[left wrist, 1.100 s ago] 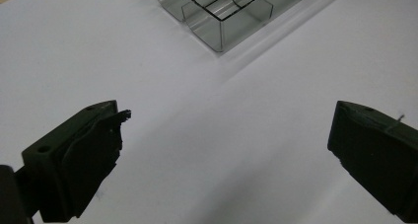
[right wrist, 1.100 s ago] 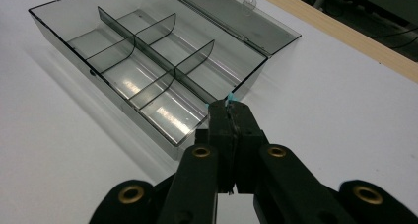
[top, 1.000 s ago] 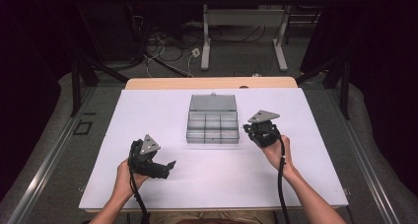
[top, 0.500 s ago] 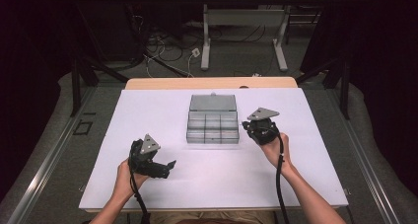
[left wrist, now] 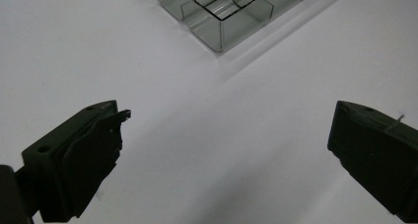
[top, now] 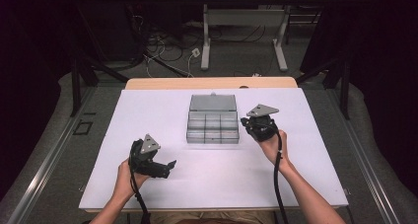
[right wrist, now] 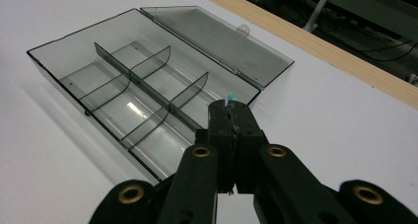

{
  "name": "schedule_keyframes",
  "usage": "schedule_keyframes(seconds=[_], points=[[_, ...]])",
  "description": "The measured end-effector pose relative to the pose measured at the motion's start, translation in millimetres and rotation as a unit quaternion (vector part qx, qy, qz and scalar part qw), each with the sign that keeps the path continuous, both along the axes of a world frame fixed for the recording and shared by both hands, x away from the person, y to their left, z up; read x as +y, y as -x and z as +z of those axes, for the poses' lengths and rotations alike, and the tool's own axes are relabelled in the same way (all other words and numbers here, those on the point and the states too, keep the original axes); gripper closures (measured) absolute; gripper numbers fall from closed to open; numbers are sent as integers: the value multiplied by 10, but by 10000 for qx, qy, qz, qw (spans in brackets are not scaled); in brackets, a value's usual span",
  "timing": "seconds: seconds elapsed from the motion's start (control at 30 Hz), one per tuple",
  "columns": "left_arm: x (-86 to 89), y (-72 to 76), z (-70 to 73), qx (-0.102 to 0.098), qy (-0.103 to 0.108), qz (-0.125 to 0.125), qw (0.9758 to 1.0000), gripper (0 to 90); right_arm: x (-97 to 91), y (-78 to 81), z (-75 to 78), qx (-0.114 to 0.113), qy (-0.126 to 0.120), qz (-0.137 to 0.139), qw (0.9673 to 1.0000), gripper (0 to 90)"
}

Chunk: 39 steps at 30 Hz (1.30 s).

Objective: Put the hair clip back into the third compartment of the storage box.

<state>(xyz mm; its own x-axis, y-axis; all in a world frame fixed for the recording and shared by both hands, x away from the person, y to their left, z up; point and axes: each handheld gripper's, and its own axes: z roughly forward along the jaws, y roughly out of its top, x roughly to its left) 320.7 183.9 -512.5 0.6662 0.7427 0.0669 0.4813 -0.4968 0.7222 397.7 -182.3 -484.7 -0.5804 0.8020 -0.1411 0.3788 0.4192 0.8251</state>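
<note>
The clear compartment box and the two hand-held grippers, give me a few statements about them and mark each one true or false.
1. The compartment box has its lid open. True.
2. The right hand-held gripper has its jaws spread wide. False: they are shut, with a tiny blue bit at the tips.
3. The left hand-held gripper is open. True.
4. The box compartments hold screws. False: they look empty.
5. The left hand-held gripper grips the box. False: it is apart from the box, over the white table.
</note>
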Motion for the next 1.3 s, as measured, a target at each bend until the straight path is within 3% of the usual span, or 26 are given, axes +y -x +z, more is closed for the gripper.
schedule_keyframes(seconds=[1.3], points=[[3, 4, -9, -6, -2, -7, 10000, 0, 310, -253, -87, -4, 40, 224, 9997, 898]])
